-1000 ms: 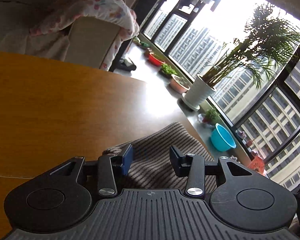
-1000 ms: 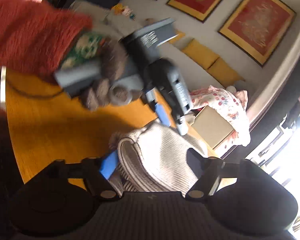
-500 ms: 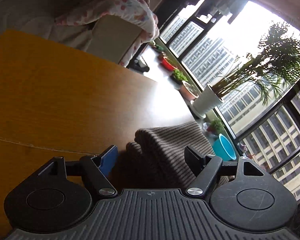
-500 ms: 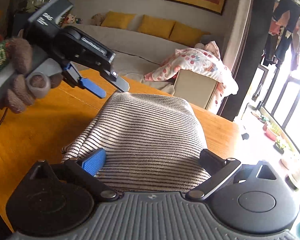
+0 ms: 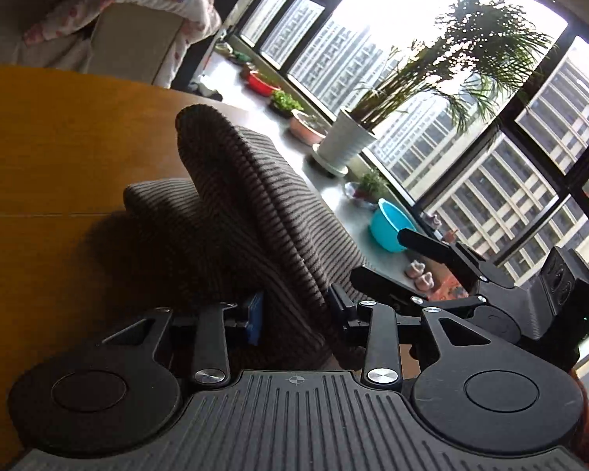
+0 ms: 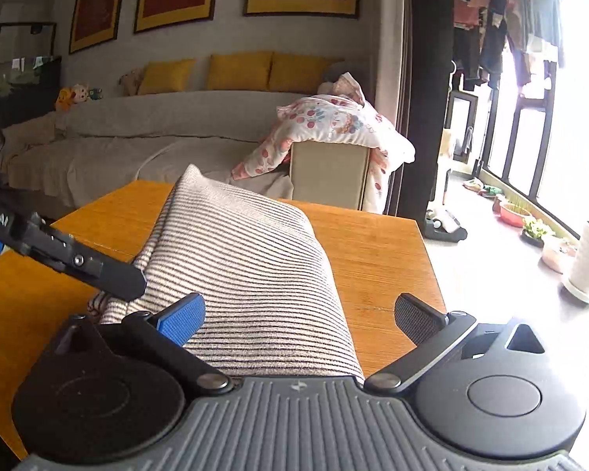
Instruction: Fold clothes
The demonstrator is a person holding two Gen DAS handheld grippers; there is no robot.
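Fold in progress on the beige, dark-striped knitted garment (image 6: 251,274), bunched mid-frame on the orange wooden desk (image 6: 377,243). Left hand-held gripper (image 5: 294,314) closing narrow at lower centre, a ridge of knit between its pads. Right hand-held gripper (image 6: 298,318) spread wide at the bottom of its view, cloth lying between the fingers but not pinched. Best to confirm a firm bite on the left before lifting, then pinch the matching edge with the right. Keep both corners level, carry the fold across in one smooth sweep, lay flat, release last.
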